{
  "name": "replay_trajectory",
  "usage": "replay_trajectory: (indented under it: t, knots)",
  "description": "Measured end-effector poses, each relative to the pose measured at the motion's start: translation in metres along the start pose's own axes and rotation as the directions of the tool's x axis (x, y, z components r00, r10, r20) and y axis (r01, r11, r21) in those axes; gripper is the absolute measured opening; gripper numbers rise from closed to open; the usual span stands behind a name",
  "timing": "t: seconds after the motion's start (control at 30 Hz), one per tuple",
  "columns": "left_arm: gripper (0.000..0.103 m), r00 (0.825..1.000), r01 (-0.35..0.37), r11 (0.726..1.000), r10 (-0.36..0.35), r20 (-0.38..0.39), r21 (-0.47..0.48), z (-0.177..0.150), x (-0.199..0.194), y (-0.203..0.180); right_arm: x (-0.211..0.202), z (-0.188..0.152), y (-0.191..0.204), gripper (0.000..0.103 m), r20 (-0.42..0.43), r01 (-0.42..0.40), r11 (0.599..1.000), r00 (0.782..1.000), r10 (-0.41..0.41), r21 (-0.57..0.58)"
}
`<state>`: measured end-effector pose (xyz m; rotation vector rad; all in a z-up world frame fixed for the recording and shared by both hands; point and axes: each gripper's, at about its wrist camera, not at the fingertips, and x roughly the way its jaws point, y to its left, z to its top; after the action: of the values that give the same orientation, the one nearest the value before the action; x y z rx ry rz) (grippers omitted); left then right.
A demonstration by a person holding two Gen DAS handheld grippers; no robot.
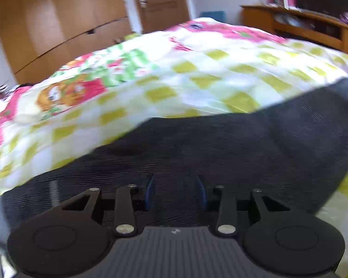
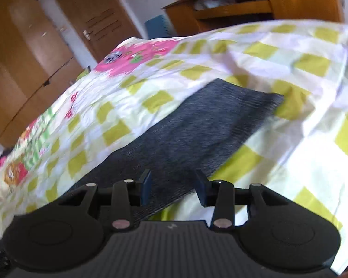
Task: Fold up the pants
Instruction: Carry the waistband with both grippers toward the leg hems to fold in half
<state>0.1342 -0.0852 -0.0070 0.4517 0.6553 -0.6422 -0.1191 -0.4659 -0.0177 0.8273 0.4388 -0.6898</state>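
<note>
Both views were motion-blurred, fine detail soft.

Left gripper (image 1: 175, 191): my fingers stood apart, blue pads (image 1: 150, 191) facing each other across a clear gap. Nothing clamped between them. Below and ahead of them was only the dark grey pants (image 1: 220, 153) fabric; I couldn't tell whether the tips touched it.

Right gripper (image 2: 174, 186): fingers also apart, nothing pinched. The left pad (image 2: 146, 185) sat over the pants (image 2: 197, 134), the right pad over the fabric's near edge where the bedspread (image 2: 266, 157) began. Contact with the cloth: couldn't tell.

The pants lay flat on the bed, on a bedspread (image 1: 197, 74) checked in white and yellow-green with pink floral and cartoon patches. From the left view the fabric filled the lower frame as a wide dark band, upper edge running diagonally up to the right. From the right view it was a long strip running away from my fingers, ending in a squared-off edge further up the bed.

Background: wooden wardrobe (image 1: 58, 18) and a door (image 1: 160, 2) behind the bed, wooden desk (image 1: 301, 27) to the right, something blue (image 2: 156, 26) on the floor between door and desk.
</note>
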Motion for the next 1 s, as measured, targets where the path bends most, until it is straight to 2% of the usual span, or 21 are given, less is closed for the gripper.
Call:
replay_trajectory:
  t: [0.1,0.17,0.23,0.4,0.53,0.67,0.73,0.8,0.83,0.87,0.9,0.93,0.97,1.0]
  knots:
    - [0.051,0.999,0.044,0.997,-0.042,-0.032,0.066,0.005,0.010,-0.028,0.009,0.009,-0.026,0.040,0.037,-0.022,0.996,0.999,0.018,0.091]
    - [0.051,0.998,0.050,0.994,-0.045,-0.049,0.101,0.008,0.015,-0.042,0.018,0.015,-0.033,0.040,0.049,-0.035,0.991,0.998,0.029,0.129]
    - [0.051,0.998,0.049,0.990,-0.042,-0.055,0.129,0.013,0.018,-0.049,0.027,0.020,-0.037,0.046,0.057,-0.060,0.986,0.997,0.051,0.157]
    - [0.051,0.996,0.054,0.987,-0.042,-0.076,0.154,0.024,0.026,-0.058,0.043,0.036,-0.040,0.049,0.081,-0.105,0.979,0.992,0.092,0.173]
    - [0.051,0.996,0.055,0.983,-0.042,-0.077,0.177,0.025,0.030,-0.063,0.064,0.040,-0.042,0.056,0.051,-0.141,0.972,0.990,0.134,0.187]
    - [0.051,0.997,0.054,0.984,-0.043,-0.070,0.167,0.026,0.031,-0.065,0.066,0.042,-0.045,0.056,0.077,-0.213,0.949,0.977,0.201,0.232]
    - [0.051,0.997,0.064,0.987,-0.057,-0.054,0.149,0.026,0.028,-0.065,0.067,0.038,-0.053,0.052,0.096,-0.226,0.936,0.974,0.207,0.269]
    - [0.051,0.998,0.062,0.986,-0.059,-0.027,0.154,0.025,0.023,-0.068,0.073,0.038,-0.049,0.048,0.083,-0.203,0.951,0.979,0.188,0.233]
    - [0.051,0.998,0.070,0.985,-0.067,-0.021,0.156,0.024,0.023,-0.071,0.078,0.040,-0.045,0.043,0.072,-0.187,0.959,0.982,0.175,0.211]
    - [0.051,0.996,0.088,0.983,-0.084,-0.030,0.158,0.023,0.024,-0.074,0.084,0.044,-0.045,0.025,0.059,-0.182,0.956,0.983,0.173,0.229]
    - [0.051,0.996,0.092,0.982,-0.088,-0.031,0.164,0.020,0.026,-0.077,0.088,0.047,-0.048,0.012,0.046,-0.189,0.942,0.982,0.184,0.278]
    - [0.051,0.996,0.084,0.981,-0.082,-0.023,0.175,0.018,0.026,-0.080,0.090,0.051,-0.052,0.006,0.045,-0.215,0.917,0.976,0.212,0.336]
    - [0.051,0.997,0.079,0.980,-0.077,-0.017,0.184,0.017,0.026,-0.082,0.085,0.053,-0.048,0.006,0.066,-0.244,0.909,0.970,0.236,0.338]
    - [0.051,0.997,0.083,0.980,-0.082,-0.011,0.178,0.017,0.024,-0.081,0.076,0.056,-0.038,0.006,0.085,-0.262,0.918,0.965,0.247,0.297]
